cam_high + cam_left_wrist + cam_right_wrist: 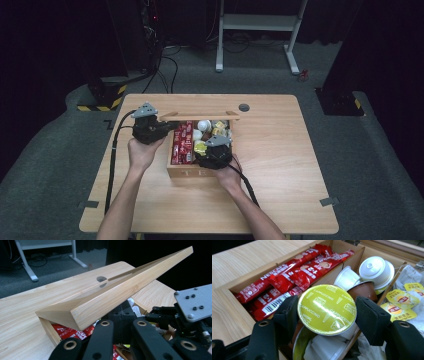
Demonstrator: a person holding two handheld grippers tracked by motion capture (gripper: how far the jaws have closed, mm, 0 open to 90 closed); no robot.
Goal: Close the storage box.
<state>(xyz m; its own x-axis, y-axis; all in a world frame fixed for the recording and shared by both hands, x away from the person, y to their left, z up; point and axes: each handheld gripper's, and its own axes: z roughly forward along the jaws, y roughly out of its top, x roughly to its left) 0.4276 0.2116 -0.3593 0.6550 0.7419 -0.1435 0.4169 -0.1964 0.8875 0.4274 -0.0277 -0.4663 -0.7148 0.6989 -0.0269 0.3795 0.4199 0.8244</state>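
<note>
Scene: wooden box (200,172) stood near the middle of the counter (280,165), its hinged lid (117,293) raised and tilted up.
Left gripper (165,127): sat at the box's left rear edge, under the raised lid. In the left gripper view its own fingers (103,333) lay drawn together with nothing visibly pinched between them; the lid appeared to rest over them, though the contact point was hidden.
Left compartment: red coffee stick sachets (287,277) lay packed lengthwise.
Middle compartment: white and brown capsules (372,271) sat jumbled, with the yellow-green cappuccino capsule (327,308) at the near end.
Right compartment: yellow tea bag packets (403,298) lay in a loose heap.
Right gripper (209,150): hung over the near end of the middle compartment. Its fingers (370,320) stood spread on either side of the capsule's foil top; whether the pads touched it could not be told.
Step in hand: by the look of it, lining up a grasp on the cappuccino capsule while the left gripper propped the lid.
Next move: likely calls for closing squarely on the capsule's rim, then lifting straight up clear of the neighbouring capsules and divider, with the lid kept up.
</note>
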